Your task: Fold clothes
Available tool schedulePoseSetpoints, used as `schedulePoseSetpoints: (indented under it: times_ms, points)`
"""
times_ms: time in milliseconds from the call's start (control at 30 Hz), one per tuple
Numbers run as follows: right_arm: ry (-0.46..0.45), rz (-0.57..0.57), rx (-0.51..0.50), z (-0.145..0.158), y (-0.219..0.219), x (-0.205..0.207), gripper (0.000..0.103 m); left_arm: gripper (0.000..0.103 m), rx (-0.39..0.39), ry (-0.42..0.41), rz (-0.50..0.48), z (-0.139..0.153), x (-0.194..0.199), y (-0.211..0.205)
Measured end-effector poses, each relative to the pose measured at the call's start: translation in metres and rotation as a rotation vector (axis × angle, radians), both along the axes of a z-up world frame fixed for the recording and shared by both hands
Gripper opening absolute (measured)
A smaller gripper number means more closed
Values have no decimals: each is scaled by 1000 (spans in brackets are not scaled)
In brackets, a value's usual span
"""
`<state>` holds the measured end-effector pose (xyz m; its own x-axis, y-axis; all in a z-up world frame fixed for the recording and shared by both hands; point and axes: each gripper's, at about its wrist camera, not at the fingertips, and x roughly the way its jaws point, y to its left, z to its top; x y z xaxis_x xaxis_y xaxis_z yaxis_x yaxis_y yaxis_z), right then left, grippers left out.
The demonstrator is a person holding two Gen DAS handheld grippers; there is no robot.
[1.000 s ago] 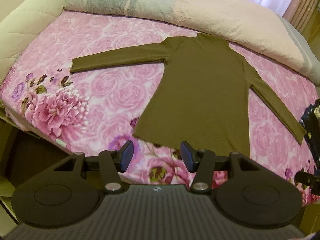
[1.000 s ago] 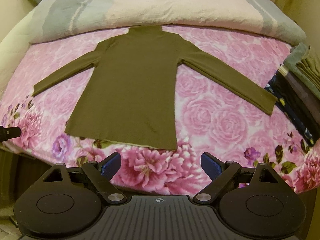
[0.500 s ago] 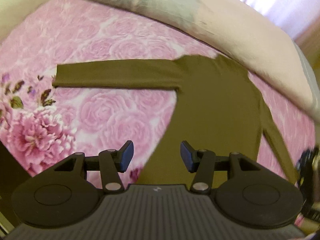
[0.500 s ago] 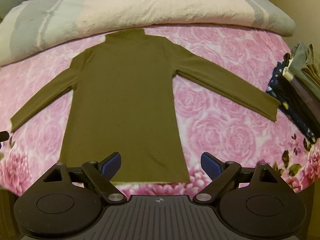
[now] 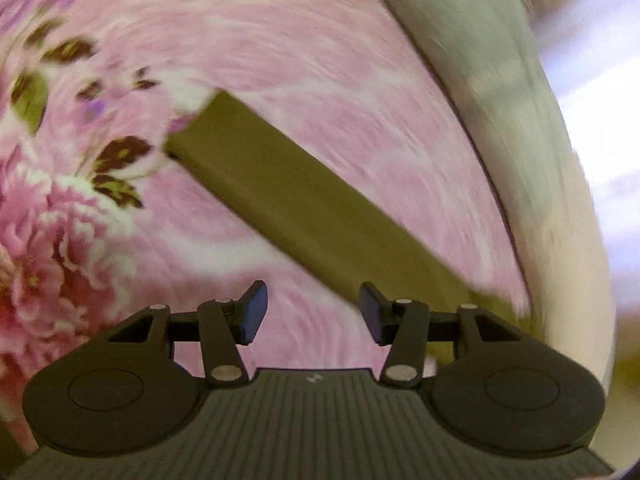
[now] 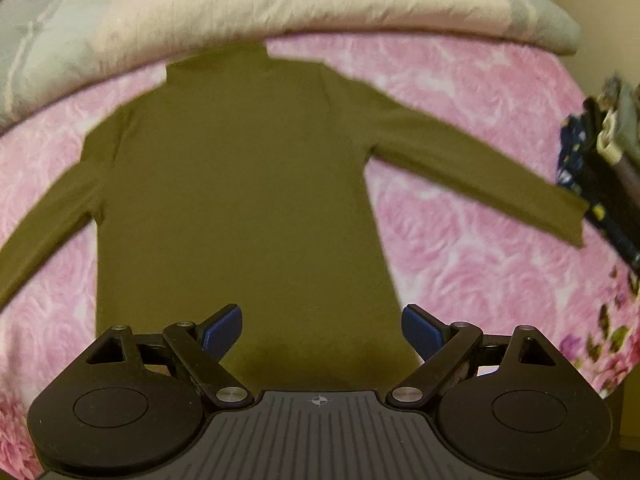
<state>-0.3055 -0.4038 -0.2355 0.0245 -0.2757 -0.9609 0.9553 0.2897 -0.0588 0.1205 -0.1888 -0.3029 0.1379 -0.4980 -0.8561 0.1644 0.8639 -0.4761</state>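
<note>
Olive top (image 6: pixel 240 200) shows whole from the spread-fingered right gripper (image 6: pixel 322 330); the left gripper (image 5: pixel 312 312) (likewise parted) sees seemingly one sleeve (image 5: pixel 304 208).

Left hand-held gripper (image 5: pixel 309 312) and right hand-held gripper (image 6: pixel 322 330) both gape, empty.

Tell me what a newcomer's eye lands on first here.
An olive long-sleeved top spread flat on the pink floral bedspread, sleeves out. The open left hand-held gripper hangs over one sleeve; the open right hand-held gripper hangs over the hem.
</note>
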Motion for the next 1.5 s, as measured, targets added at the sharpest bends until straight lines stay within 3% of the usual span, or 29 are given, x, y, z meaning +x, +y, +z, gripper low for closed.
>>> schedulePoseSetpoints:
  times_ms: [200,367,567,733,833,933,1100,1133,1200,1267,1300,1333,1367,1433,1500]
  points:
    - [62,16,75,-59,15,5,89,40,-94,19,241,-53,35,27]
    - [85,44,84,-85,19,5,89,36,-170,34,438,-96,64,49]
    - [79,48,86,-95,7,-1,89,29,-129,-87,376,-99,65,31]
    - [63,50,76,-98,-10,-14,90,5,-52,-155,319,-95,66,11]
    - [61,43,67,-98,-21,-28,89,2,-59,-199,295,-77,60,1]
    - [53,17,53,-95,-34,-49,90,1,-114,-329,215,-38,40,-20]
    - [43,-46,23,-88,-58,-85,89,2,-341,-551,-134,47,-50,-81]
    - [41,-60,17,-86,-63,-91,89,2,-408,-563,-212,61,-76,-93]
    - [31,-90,8,-84,-71,-102,90,3,-559,-511,-366,78,-132,-117]
    - [15,-120,1,-82,-78,-112,90,12,-582,-420,-525,63,-183,-144]
    - [4,-134,-4,-81,-81,-116,90,26,-592,-374,-603,56,-208,-158]
    - [-10,-148,-10,-80,-84,-119,89,31,-602,-326,-682,48,-233,-171]
    - [-23,-162,-16,-79,-87,-122,89,30,-604,-282,-757,41,-257,-184]
    - [-52,-188,-29,-77,-92,-129,89,29,-481,-263,-842,14,-285,-194]
    - [-95,-208,-41,-75,-96,-133,89,29,-386,-257,-857,-6,-285,-187]
